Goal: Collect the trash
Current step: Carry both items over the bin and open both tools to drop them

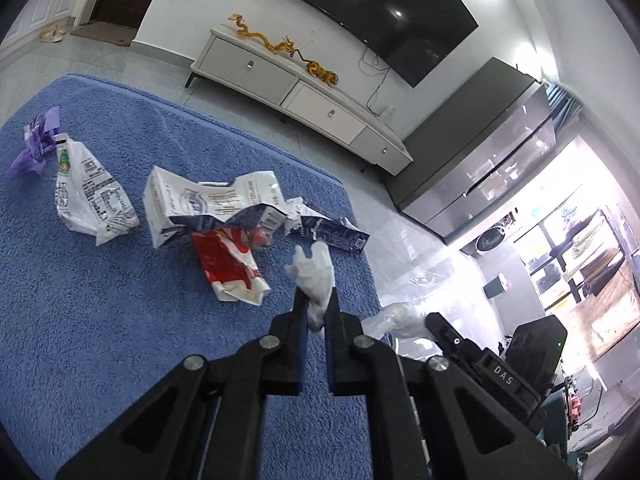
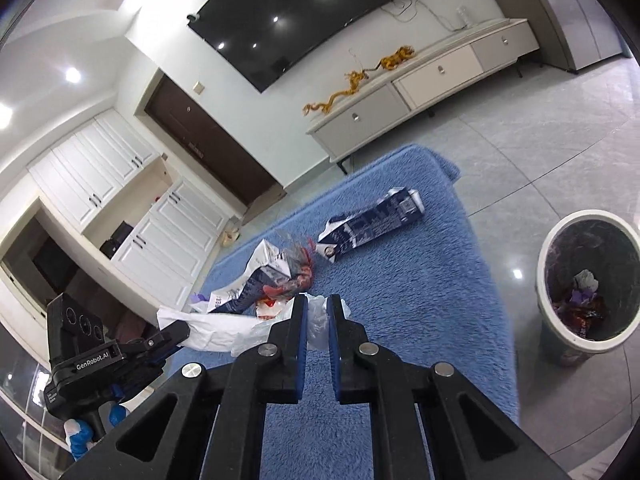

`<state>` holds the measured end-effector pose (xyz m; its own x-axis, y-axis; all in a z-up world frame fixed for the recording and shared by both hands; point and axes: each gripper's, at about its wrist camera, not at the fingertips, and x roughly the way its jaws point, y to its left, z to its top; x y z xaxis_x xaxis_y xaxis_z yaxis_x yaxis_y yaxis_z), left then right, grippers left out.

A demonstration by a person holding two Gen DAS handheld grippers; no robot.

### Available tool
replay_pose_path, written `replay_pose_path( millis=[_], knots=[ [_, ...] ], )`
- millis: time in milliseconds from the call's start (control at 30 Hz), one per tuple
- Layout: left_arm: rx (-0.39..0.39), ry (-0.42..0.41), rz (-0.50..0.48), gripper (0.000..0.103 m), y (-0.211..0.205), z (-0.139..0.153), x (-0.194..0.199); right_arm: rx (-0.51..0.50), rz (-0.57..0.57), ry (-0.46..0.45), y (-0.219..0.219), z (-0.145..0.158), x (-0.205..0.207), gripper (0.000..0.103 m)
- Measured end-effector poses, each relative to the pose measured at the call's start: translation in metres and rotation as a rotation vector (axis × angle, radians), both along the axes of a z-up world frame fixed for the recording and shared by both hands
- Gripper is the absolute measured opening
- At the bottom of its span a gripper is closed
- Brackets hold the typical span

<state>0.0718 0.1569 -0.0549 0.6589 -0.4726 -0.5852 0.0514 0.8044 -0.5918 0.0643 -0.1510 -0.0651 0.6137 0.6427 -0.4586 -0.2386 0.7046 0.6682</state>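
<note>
My left gripper [image 1: 316, 300] is shut on a crumpled white tissue [image 1: 314, 272] and holds it above the blue rug [image 1: 100, 320]. My right gripper [image 2: 318, 304] is shut on a clear plastic bag [image 2: 318, 320] over the rug [image 2: 420, 320]. On the rug lie a red and white wrapper [image 1: 228, 264], a crushed white and blue carton [image 1: 208, 204], a white printed bag [image 1: 90, 196] and a purple wrapper [image 1: 36, 140]. A dark blue carton [image 2: 372, 226] lies farther out. A white trash bin [image 2: 588, 280] with trash inside stands on the floor at right.
A white TV cabinet [image 1: 300, 88] with a golden dragon ornament [image 1: 284, 46] stands beyond the rug under a wall TV [image 1: 360, 8]. A grey cabinet [image 1: 480, 152] stands at the right. The other gripper's body shows at the left [image 2: 92, 356].
</note>
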Motion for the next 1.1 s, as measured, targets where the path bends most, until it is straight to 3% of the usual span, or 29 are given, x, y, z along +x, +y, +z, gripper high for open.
replay_pose_path(
  millis=[267, 567, 733, 867, 1100],
  knots=[
    [0.067, -0.008, -0.114, 0.006, -0.065, 0.014, 0.017, 0.007, -0.170, 0.001, -0.063, 0.000, -0.009, 0.009],
    [0.133, 0.029, -0.316, 0.006, -0.188, 0.006, 0.076, -0.192, -0.496, 0.066, -0.145, -0.010, 0.000, 0.009],
    [0.188, 0.082, -0.397, 0.006, -0.265, -0.019, 0.122, -0.244, -0.626, 0.171, -0.192, -0.041, 0.021, 0.009],
    [0.247, 0.149, -0.450, 0.006, -0.318, -0.056, 0.161, -0.259, -0.679, 0.279, -0.218, -0.076, 0.049, 0.009],
    [0.291, 0.250, -0.488, 0.008, -0.362, -0.118, 0.209, -0.274, -0.705, 0.424, -0.240, -0.134, 0.092, 0.010]
  ],
)
